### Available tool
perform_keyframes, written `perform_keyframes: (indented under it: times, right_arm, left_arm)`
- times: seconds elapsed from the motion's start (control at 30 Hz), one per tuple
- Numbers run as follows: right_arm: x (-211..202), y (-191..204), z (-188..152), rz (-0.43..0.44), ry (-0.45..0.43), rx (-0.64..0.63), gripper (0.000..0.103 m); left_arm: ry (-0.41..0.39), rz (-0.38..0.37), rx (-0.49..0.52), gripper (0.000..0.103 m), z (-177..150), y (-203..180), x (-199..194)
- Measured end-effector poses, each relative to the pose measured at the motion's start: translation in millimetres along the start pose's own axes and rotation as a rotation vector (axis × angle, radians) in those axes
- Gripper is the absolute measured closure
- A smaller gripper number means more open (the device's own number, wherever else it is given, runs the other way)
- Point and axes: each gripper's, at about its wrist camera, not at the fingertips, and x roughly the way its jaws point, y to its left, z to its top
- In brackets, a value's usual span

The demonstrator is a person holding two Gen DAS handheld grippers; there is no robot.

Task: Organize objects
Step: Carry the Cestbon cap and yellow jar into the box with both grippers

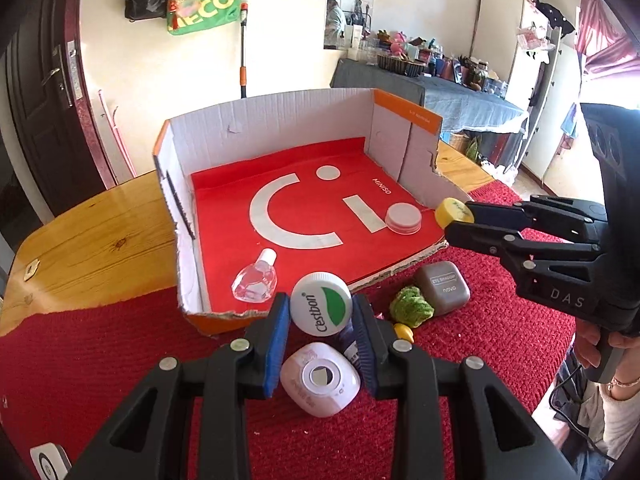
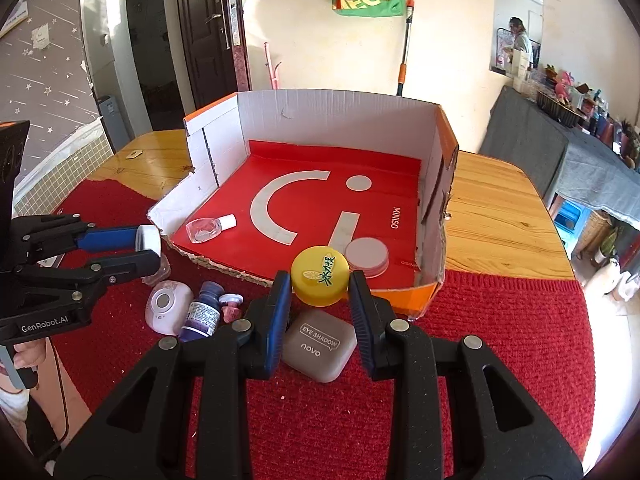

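My left gripper [image 1: 322,312] is shut on a white and green bottle cap [image 1: 321,309] and holds it above the red mat, just before the open cardboard box [image 1: 280,128]. My right gripper [image 2: 320,280] is shut on a yellow bottle cap [image 2: 320,276] at the box's front right edge; it also shows in the left wrist view [image 1: 451,213]. Inside the box lie a clear small bottle [image 1: 256,280] and a pale pink lid [image 1: 403,218]. On the mat lie a pale pink round case [image 1: 320,380], a grey eye shadow case [image 2: 320,346] and a purple bottle [image 2: 202,314].
A green fuzzy ball [image 1: 412,306] and a small yellow piece [image 1: 404,332] lie on the red mat [image 2: 500,340]. The mat covers part of a wooden table [image 1: 88,248]. A cluttered side table [image 1: 440,92] stands behind, and a dark door [image 2: 208,40] at the back.
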Motion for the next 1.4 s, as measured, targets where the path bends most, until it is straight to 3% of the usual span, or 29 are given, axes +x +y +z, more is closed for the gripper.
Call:
perform_keyframes:
  times: [0.4,0.63,1.0,1.4]
  right_arm:
    - [57,2,25,0.102,0.144,-0.076,0.075]
    - [88,4,31,0.115,0.233,-0.136,0.074]
    - [105,-1,30,0.185,0.304,-0.125,0.074]
    - [107,-1,29,0.181,0.313,-0.138,0.074]
  left_arm:
    - [0.184,-0.025,0.097,0.07,40,1,67]
    - [0.275,-0.024,0.147,0.07,49,2,96]
    - [0.325,-0.055,0.171,0.069,51,6,110]
    - [0.323,-0.059,0.196,0.069,50,3,108]
